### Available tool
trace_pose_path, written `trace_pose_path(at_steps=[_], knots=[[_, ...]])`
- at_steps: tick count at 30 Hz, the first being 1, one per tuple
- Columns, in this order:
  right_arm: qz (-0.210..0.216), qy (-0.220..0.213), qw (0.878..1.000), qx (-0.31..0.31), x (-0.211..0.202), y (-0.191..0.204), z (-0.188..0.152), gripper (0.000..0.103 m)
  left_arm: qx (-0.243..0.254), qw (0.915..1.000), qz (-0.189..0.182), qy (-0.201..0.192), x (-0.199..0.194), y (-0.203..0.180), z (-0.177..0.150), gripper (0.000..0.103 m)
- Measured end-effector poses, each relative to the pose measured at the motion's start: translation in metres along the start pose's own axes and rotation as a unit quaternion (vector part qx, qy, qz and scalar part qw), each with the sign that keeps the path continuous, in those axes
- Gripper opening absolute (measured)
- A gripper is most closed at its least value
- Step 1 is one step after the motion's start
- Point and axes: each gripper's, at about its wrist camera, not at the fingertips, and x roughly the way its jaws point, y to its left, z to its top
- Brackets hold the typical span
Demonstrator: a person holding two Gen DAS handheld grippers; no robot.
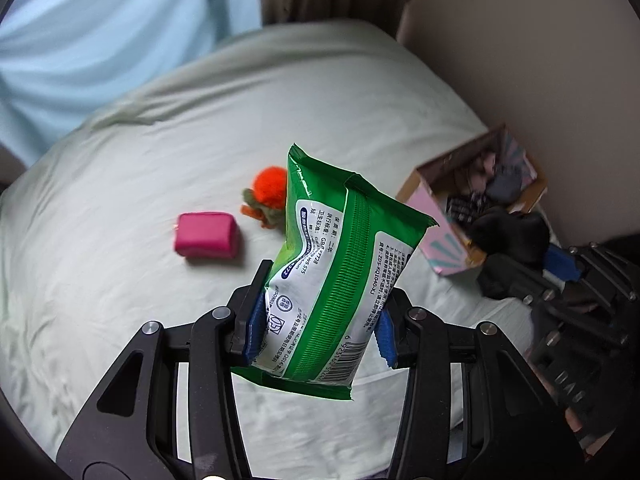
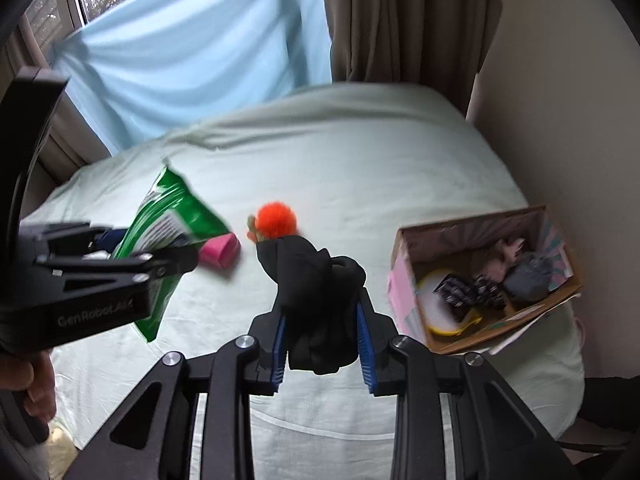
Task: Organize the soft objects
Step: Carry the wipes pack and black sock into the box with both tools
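My left gripper (image 1: 318,330) is shut on a green wipes pack (image 1: 336,268) and holds it above the bed; the pack also shows in the right wrist view (image 2: 168,232). My right gripper (image 2: 322,344) is shut on a bunched black cloth (image 2: 316,300), held above the bed left of the cardboard box (image 2: 404,280). The cloth also shows in the left wrist view (image 1: 508,236) beside the box (image 1: 432,208). A pink pouch (image 1: 206,236) and an orange plush toy (image 1: 270,194) lie on the bed sheet (image 1: 120,200).
The box holds several soft items, among them a grey one (image 2: 524,276) and a yellow-rimmed round one (image 2: 440,304). It sits at the bed's right edge by the wall (image 2: 560,120). A blue cloth (image 2: 192,52) and brown curtain (image 2: 400,20) hang behind the bed.
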Motion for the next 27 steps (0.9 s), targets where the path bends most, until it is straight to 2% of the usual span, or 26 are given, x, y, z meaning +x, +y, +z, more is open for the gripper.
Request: trace_pose_path(at_steps=[5,10,14,21,27], knots=[[0.008,-0.015,1.000,0.010,-0.033,-0.020,0.020,0.028,-0.023,0.9990,0.022,-0.032,-0.040,-0.014,-0.002,0.041],[0.022,-0.023,0.999,0.019,-0.062,-0.052,0.032,0.028,-0.061,0.9964,0.027,-0.051,-0.058,-0.040,0.004,0.041],[0.022,-0.025,0.999,0.006,-0.074,-0.091,0.039,0.028,-0.086,0.9941,0.027,-0.060,-0.056,-0.074,0.015,0.041],[0.016,-0.021,1.000,0.003,-0.078,-0.182,0.057,0.028,-0.112,0.9916,0.022,-0.061,-0.028,-0.144,0.045,0.041],[0.012,0.000,1.000,-0.009,-0.047,-0.249,0.073,0.028,-0.132,0.9906,0.020,-0.029,0.023,-0.192,0.064,0.041]])
